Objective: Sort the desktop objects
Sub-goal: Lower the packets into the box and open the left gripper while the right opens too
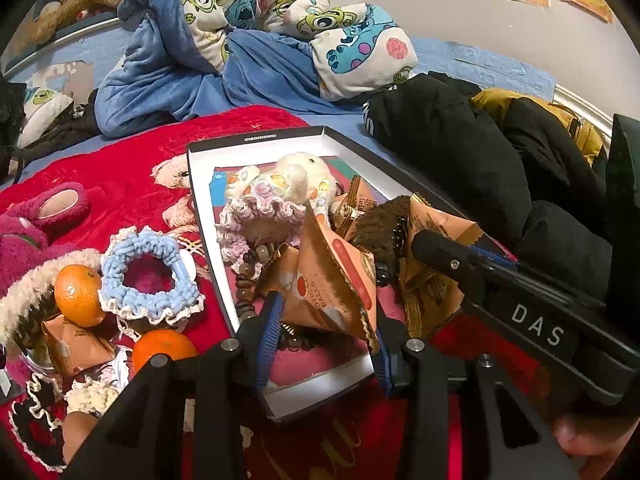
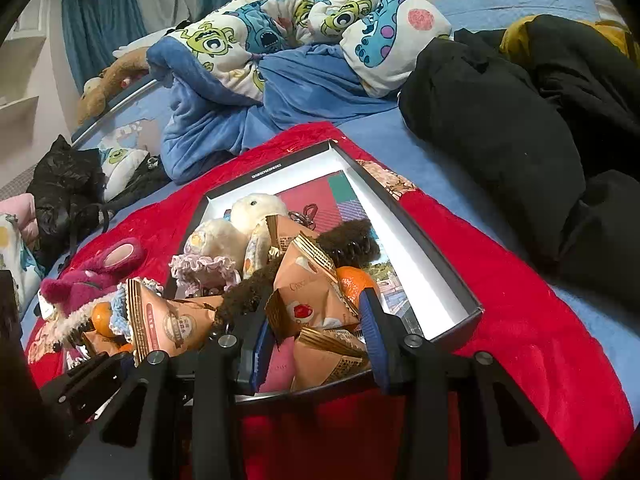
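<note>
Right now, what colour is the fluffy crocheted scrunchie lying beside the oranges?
The crocheted scrunchie is light blue with a cream frilly edge. The left wrist view shows it best.

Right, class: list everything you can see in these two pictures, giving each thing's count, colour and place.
Box: one, black outside, white inside, on the red blanket.
Snack packets: several, orange, mostly in the box.
Plush toy: one, cream, in the box.
Mandarins: at least three, orange, two left of the box.
Scrunchie: one, blue and white, left of the box.
Quilt: cartoon print, at the back.
Coats: black, right.
Left tongs: black with blue pads, gripping a packet.
Right tongs: same, gripping a packet.
</note>
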